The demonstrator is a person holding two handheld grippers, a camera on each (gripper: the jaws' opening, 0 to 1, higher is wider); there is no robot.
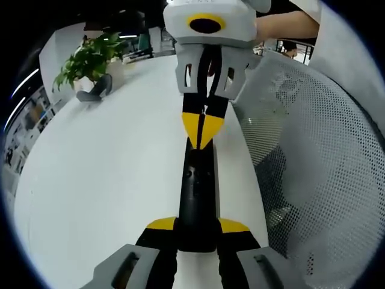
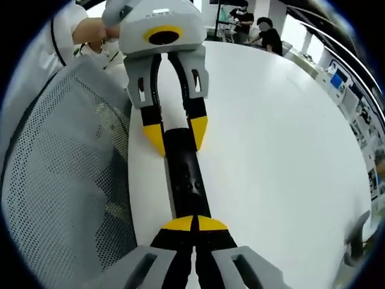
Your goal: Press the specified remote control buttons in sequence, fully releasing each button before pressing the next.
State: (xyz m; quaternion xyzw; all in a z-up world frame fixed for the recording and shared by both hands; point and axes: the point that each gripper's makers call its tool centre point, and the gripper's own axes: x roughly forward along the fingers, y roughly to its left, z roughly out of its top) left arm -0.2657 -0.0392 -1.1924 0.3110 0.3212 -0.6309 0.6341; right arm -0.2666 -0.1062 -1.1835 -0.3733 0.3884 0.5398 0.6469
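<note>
A long black remote control [image 1: 195,192] lies lengthwise near the edge of a white round table [image 1: 108,180]. My left gripper [image 1: 197,226] is shut on its near end, one yellow fingertip [image 1: 161,224] on each side. My right gripper [image 1: 201,129] comes in from the far side with its yellow tips closed together, and their point rests on the remote's top face. In the right gripper view the closed right gripper [image 2: 195,224] sits on the remote [image 2: 186,174] just short of its buttons, while the left gripper [image 2: 175,133] clamps the far end.
A grey mesh chair [image 1: 313,150] stands against the table edge beside the remote, and shows too in the right gripper view [image 2: 60,168]. A potted plant [image 1: 90,60] sits at the table's far side. People [image 2: 264,33] sit in the background. A hand [image 1: 283,24] holds the right gripper.
</note>
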